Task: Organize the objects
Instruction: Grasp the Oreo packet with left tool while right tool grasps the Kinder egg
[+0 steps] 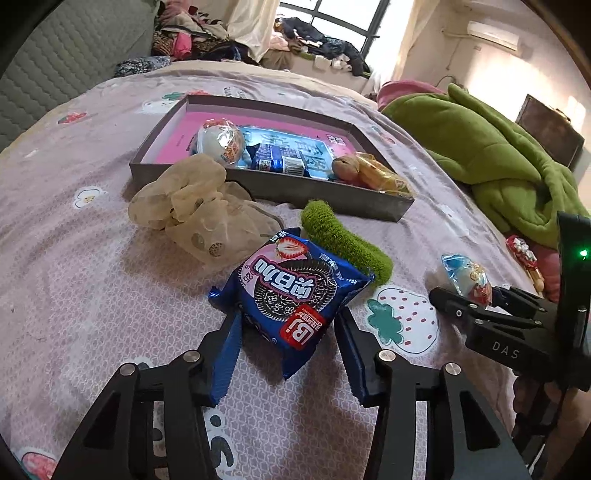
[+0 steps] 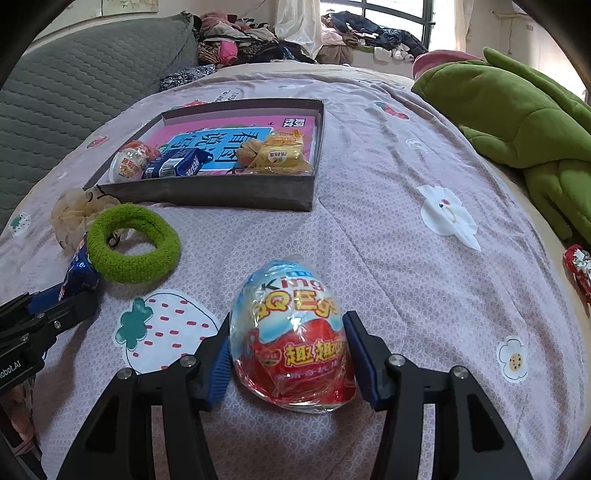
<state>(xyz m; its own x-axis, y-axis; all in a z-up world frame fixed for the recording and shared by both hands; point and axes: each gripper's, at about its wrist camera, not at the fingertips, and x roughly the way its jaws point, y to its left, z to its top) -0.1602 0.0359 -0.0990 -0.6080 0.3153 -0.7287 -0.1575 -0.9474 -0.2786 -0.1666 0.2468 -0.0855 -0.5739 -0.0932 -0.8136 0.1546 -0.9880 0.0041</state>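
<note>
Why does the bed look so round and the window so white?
Left wrist view: the wide lens bends the bedspread into a dome, and daylight washes out the window. Right wrist view: same bulge, dark corners, and glare on the wrapped egg.

The green scrunchie point(image 1: 345, 245) is half hidden behind the cookie packet point(image 1: 291, 291); a red wrapper point(image 2: 580, 269) is cut off.

The left gripper point(image 1: 286, 345) clasped a blue foil cookie packet point(image 1: 291, 295) on the lilac patterned bedsheet point(image 1: 74, 280), beside a fuzzy green hair ring point(image 1: 347, 243).
</note>
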